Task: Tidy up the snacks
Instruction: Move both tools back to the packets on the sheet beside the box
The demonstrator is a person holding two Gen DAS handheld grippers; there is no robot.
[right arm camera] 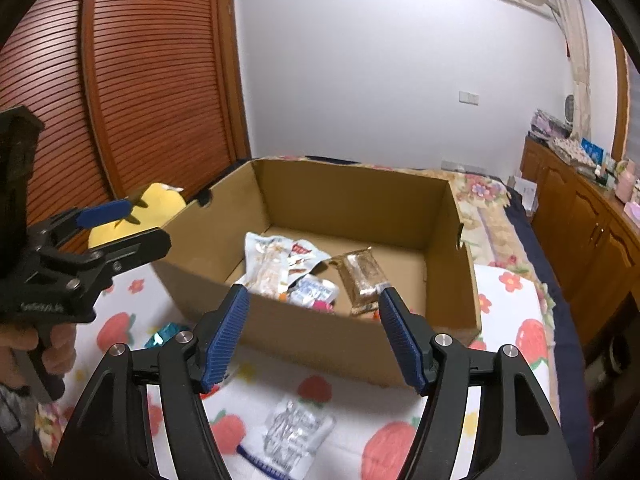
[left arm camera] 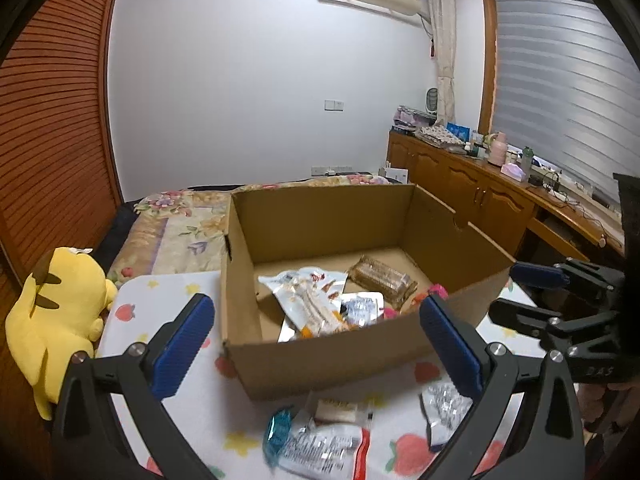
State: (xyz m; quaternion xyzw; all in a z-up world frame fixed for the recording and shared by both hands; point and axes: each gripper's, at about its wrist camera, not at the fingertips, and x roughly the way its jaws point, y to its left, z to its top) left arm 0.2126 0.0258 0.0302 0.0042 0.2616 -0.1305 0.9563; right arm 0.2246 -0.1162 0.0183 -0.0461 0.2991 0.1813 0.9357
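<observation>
Cardboard box [left arm camera: 280, 364] | holds snack packets [left arm camera: 320, 300] | brown bar [right arm camera: 362, 276]

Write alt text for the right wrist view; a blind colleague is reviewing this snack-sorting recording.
The open right gripper hovers empty before an open cardboard box holding several snack packets, on a fruit-print tablecloth. A clear packet lies on the cloth below the fingers. The left gripper, also open, and a yellow plush toy sit at left.
</observation>
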